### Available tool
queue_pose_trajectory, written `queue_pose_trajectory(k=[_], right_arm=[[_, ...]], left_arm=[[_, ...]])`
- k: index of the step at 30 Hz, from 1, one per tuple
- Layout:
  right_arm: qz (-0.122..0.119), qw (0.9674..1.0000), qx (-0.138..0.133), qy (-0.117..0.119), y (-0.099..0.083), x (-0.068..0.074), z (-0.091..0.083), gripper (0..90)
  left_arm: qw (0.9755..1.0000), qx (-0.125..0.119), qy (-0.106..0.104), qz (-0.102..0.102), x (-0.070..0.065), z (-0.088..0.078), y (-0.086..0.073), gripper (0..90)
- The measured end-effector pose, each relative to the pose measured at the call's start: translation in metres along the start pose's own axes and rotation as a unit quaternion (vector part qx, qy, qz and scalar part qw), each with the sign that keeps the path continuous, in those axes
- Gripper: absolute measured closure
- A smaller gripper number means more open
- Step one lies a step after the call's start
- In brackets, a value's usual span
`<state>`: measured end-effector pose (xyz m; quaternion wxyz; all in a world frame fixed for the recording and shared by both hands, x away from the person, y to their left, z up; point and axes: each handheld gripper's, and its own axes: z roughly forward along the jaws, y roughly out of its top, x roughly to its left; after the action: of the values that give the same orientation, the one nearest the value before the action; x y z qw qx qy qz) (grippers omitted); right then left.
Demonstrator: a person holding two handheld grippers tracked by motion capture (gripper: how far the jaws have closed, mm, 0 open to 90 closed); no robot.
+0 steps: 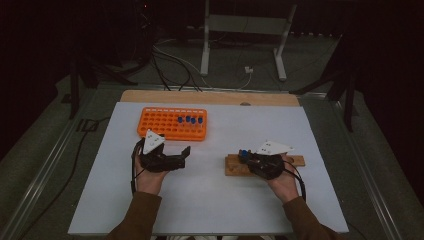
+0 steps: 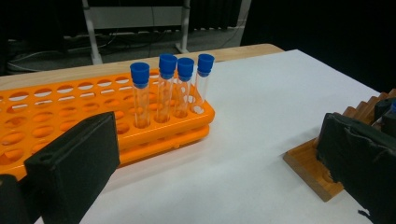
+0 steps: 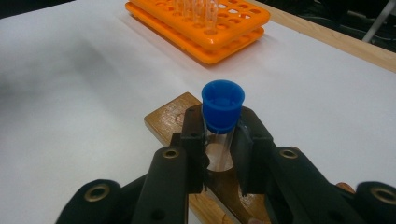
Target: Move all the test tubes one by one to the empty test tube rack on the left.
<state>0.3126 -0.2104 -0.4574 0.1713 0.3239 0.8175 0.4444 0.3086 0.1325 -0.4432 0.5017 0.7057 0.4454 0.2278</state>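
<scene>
Between right claw pads, tube seemingly upright.

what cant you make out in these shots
- Wooden block: in the right gripper view the right tool, shut on a tube, covers its near part; the bottom edge cuts it off.
- Other tubes on the block: in the high view too small and half under the hand to count.
- Orange rack: in the left gripper view a pad of the open left tool hides its near corner.
</scene>
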Motion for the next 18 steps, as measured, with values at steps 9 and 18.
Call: queue_pose_trajectory(k=[9, 18], right_arm=[[-0.002, 1.0, -0.004, -0.004, 0.001, 0.0, -0.002, 76.8], [0.011, 0.9994, -0.033, -0.001, 0.013, -0.004, -0.017, 76.9]], left_arm=[[0.9999, 0.005, -0.009, 0.01, -0.008, 0.005, -0.001, 0.7], [0.9997, 0.008, -0.015, 0.017, -0.011, 0.005, -0.001, 0.8]])
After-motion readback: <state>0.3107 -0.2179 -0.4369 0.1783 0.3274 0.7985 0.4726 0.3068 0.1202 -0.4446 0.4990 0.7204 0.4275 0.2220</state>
